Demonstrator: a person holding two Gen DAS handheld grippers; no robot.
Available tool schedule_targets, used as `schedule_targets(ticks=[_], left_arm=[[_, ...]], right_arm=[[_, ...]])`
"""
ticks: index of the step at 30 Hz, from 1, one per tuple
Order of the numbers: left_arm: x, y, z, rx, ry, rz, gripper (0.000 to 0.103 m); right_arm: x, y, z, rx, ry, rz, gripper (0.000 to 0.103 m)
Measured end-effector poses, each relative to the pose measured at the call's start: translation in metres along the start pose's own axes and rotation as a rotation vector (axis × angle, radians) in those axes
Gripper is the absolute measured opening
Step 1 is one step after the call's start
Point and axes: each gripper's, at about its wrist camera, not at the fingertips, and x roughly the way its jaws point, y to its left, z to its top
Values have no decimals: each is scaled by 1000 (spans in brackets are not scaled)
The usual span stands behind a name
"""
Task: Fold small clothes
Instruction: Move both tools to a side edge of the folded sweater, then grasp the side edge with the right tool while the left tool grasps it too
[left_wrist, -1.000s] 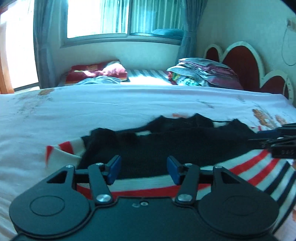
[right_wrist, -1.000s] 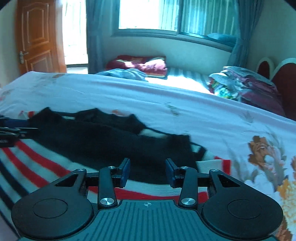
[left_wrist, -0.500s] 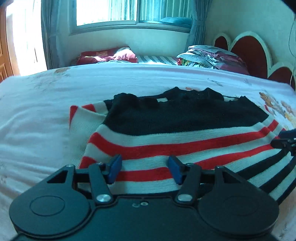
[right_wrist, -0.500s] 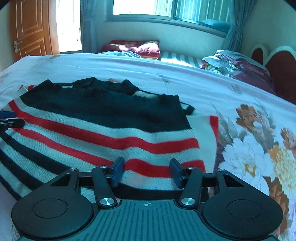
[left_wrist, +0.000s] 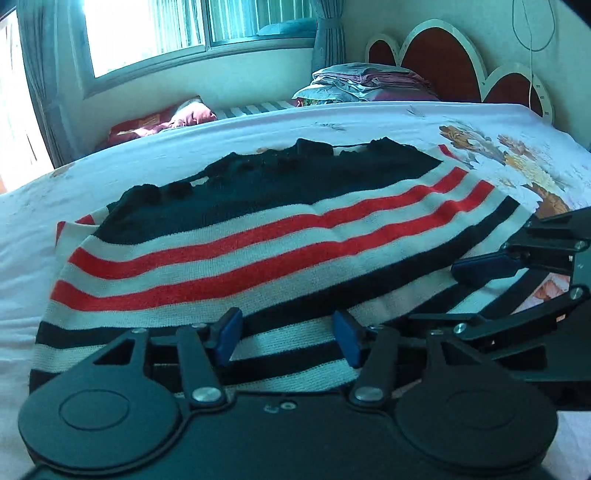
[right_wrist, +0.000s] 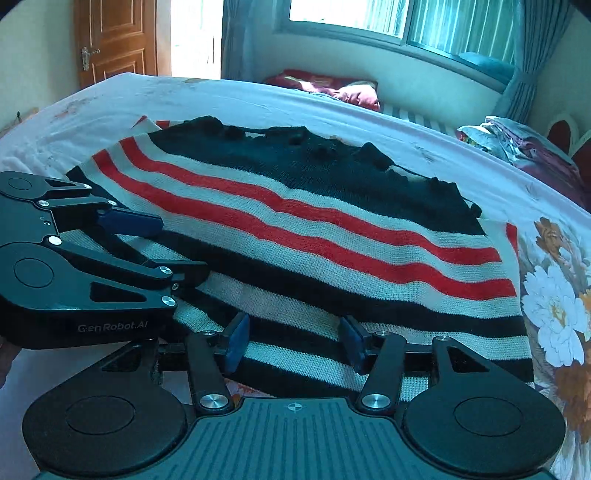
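Left gripper (left_wrist: 287, 338): jaws spread wide, holding nothing, blue pads over the sweater's near hem.
Sweater (left_wrist: 258, 236): striped red, white and black, spread flat on the bed (left_wrist: 369, 118), hem at its near edge, black top toward the far edge.
Right gripper (right_wrist: 293, 341): jaws wide apart, gripping nothing, poised over the hem, just beside the left one.
Folded pile (left_wrist: 364, 81): far right corner, by the headboard (left_wrist: 443, 70).

One sweater (left_wrist: 258, 236) lies on one bed (left_wrist: 55, 206); two tools (left_wrist: 288, 338) (right_wrist: 293, 341); one clothes stack (left_wrist: 365, 79) at one o'clock.
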Motion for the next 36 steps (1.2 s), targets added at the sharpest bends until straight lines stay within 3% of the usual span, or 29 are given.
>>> schedule_targets(ticks=[3,6,9,12,16,18,23,25,27,30,36], left_arm=[[-17,19,-4,-32,-36,54,52],[-27,53,-15,-97,-24,112,50],[-36,82,-30,-150,-11,147,52],[-41,95,-44,-174,-1,147,52],[-58,96,-44,-207,-61,145,49],[-60,100,-45,-241,-75,152,46],[-58,111,-47,-289,-59,180,45],[-55,115,-47,-300,-36,182,46],[-46,122,-49,-313,22,159,49],[-45,134,-56,-364,21,128,53],[-44,134,-57,-350,27,148,57]], right_arm=[[-14,-13,-3,16,-7,-33,54],[-27,-44,-19,59,30,-131,54],[-45,-74,-39,128,78,-172,54],[-51,-88,-62,155,108,-156,54],[-86,-107,-66,300,-57,-117,54],[-90,-115,-57,321,-92,-130,54],[-66,-140,-40,396,-30,-65,53],[-56,-150,-42,451,12,-1,17],[-55,-156,-48,479,23,27,6],[-66,-154,-58,459,11,11,5],[-69,-144,-70,425,2,-52,5]])
